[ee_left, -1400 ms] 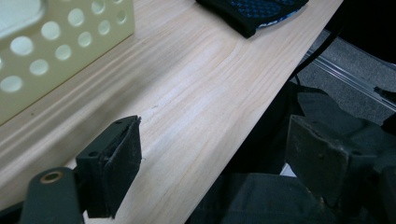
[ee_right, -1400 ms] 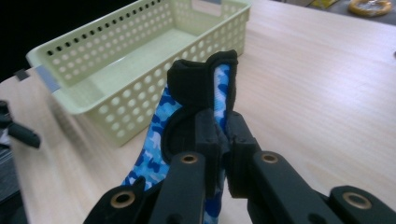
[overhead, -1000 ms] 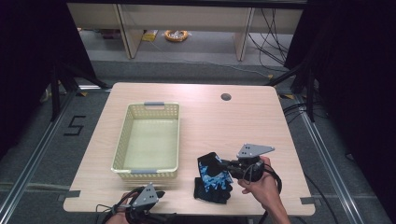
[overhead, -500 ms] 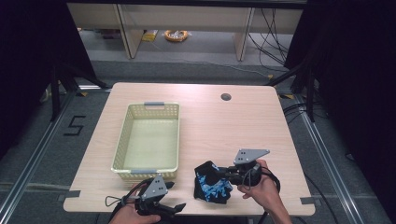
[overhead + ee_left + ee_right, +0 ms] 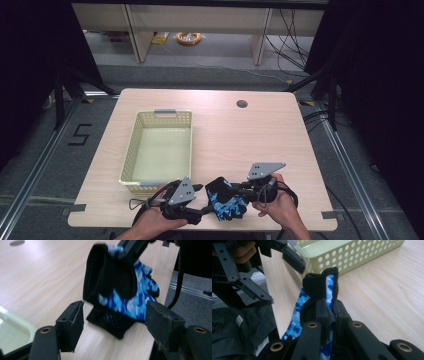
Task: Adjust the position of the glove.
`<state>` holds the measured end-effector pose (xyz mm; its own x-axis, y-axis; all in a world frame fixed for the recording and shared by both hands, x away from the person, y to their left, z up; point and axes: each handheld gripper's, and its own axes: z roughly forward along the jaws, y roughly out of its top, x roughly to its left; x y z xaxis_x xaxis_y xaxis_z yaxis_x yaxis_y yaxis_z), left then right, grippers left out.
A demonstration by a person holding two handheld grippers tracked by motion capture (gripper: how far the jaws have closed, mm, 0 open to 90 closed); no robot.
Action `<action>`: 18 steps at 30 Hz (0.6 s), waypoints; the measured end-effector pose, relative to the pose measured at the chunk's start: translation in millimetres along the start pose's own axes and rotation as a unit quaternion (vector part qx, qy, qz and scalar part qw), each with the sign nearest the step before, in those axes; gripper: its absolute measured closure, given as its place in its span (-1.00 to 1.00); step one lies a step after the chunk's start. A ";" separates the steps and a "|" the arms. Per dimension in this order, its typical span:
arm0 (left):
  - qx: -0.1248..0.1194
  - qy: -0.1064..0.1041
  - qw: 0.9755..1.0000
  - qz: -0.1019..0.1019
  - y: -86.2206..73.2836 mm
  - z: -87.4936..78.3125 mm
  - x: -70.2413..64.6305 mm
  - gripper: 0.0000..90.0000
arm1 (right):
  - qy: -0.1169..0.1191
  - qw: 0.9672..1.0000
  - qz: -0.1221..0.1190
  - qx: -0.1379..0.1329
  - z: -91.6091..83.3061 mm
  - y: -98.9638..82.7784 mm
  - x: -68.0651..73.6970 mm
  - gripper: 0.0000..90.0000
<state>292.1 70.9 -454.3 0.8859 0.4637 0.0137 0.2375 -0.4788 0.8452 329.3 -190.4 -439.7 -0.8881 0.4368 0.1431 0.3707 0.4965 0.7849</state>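
Right gripper (image 5: 329,315) is clenched on our glove (image 5: 226,199), lifting its cuff at the table's (image 5: 260,130) near edge. Left gripper (image 5: 115,322) gapes wide, its jaws flanking the glove without touching. We judge the basket (image 5: 131,152), empty beside us, the likely goal; placing remains.

We see the counter (image 5: 260,135) lying bare across its middle, right and far side, open for a hand to pass. A yellow basket (image 5: 131,157) blocks the left side. At the near edge, a blue glove (image 5: 227,201) sits crowded between the left gripper (image 5: 200,202) and right gripper (image 5: 235,187).
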 end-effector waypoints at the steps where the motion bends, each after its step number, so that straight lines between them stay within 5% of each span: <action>1: -0.004 0.002 1.000 0.009 4.8 3.8 -1.2 -0.22 | 0.003 1.000 -0.004 0.003 0.1 0.4 0.8 0.90; 5: -0.002 0.015 1.000 0.024 11.0 7.1 -2.2 -0.17 | 0.011 1.000 -0.004 0.008 -0.6 0.8 2.5 0.90; 10: 0.008 -0.002 0.999 0.044 12.7 12.3 0.3 0.18 | 0.012 1.000 -0.010 0.007 -0.4 1.9 3.4 0.90; 16: 0.023 -0.015 0.999 0.045 11.5 16.1 1.6 0.60 | 0.017 1.000 -0.005 0.005 -0.3 2.9 3.5 0.91; 18: 0.019 -0.024 0.999 0.029 9.8 18.1 1.4 0.79 | 0.012 1.000 -0.013 0.009 -0.6 5.8 1.3 0.91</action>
<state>302.9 53.4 -455.7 0.9163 0.3989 0.0351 0.1998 -0.5314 0.8232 330.1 -187.4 -434.6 -0.9035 0.4055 0.1386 0.3528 0.5202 0.7778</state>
